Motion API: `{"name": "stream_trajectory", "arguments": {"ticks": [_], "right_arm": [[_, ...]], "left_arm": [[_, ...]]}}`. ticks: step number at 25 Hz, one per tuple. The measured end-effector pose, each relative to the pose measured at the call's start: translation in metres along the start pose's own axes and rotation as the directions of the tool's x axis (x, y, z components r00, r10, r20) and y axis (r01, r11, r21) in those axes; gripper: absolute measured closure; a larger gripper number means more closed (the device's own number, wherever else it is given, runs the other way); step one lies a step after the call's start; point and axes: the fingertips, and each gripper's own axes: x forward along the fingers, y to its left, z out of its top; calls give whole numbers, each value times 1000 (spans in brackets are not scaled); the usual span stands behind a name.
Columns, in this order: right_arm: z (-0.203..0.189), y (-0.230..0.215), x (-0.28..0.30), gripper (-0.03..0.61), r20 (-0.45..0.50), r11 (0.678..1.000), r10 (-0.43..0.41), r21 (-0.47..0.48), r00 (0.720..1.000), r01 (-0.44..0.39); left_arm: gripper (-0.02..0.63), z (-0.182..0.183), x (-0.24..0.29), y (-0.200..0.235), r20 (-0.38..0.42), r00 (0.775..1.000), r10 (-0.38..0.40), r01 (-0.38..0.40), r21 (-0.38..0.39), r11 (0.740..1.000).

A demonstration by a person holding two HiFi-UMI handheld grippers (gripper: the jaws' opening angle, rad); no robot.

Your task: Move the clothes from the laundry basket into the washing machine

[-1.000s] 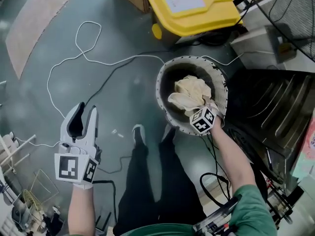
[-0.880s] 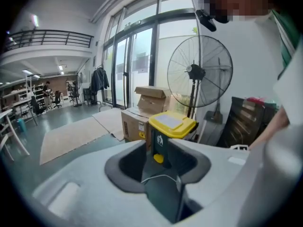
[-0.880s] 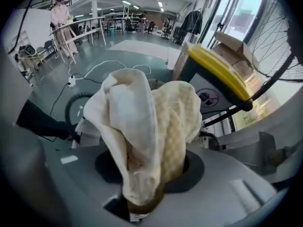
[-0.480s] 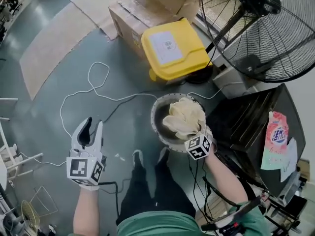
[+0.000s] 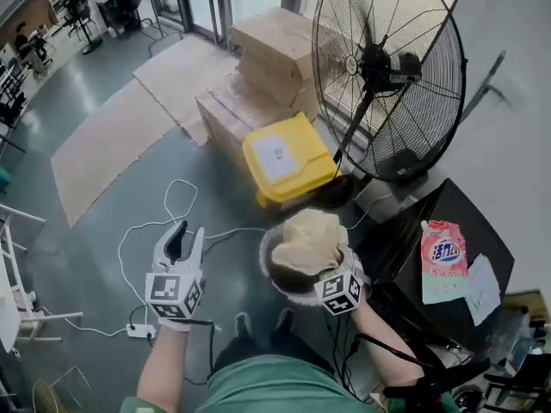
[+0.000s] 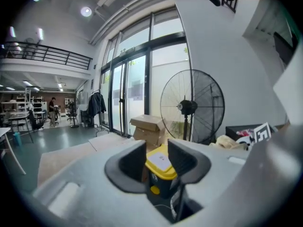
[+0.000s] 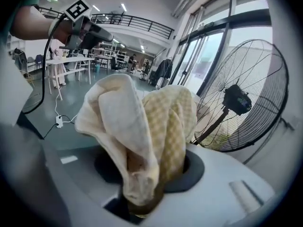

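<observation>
A cream and yellow checked cloth (image 5: 308, 239) hangs bunched over the round laundry basket (image 5: 269, 269) near the middle of the head view. My right gripper (image 5: 322, 267) is shut on the cloth, and its marker cube sits just below. In the right gripper view the cloth (image 7: 142, 126) fills the space between the jaws of the right gripper (image 7: 149, 170) and hides the pads. My left gripper (image 5: 182, 235) is held out left of the basket. Its jaws (image 6: 156, 162) stand slightly apart with nothing between them. A black machine (image 5: 405, 256) stands to the right.
A large standing fan (image 5: 387, 67) is ahead on the right. In front of it sit a yellow-lidded bin (image 5: 288, 157) and cardboard boxes (image 5: 267, 67). A detergent pouch (image 5: 443, 261) lies on the black machine. White and black cables (image 5: 172, 209) run across the floor at the left.
Both grippers have risen. The right one has lifted the cloth up out of the basket. The head view has tilted up, bringing the fan and boxes into sight.
</observation>
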Motion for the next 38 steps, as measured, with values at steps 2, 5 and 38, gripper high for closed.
{"name": "stream_trajectory", "arguments": {"ticks": [2,5,38], "right_arm": [[17,-11,-21,417,36,999,-39,6,999,39],[39,-25,-48,417,80,995,-99,17,992,98],[-48,72,-317,417,-232,614,-609,467,758,636]], "left_arm": [[474,18,-1,-5,32,999,-8,8,7,1000],[474,40,-2,-12,80,996,-29,28,13,1000],[480,34,-46,-171,60,743,-666,654,146,742]]}}
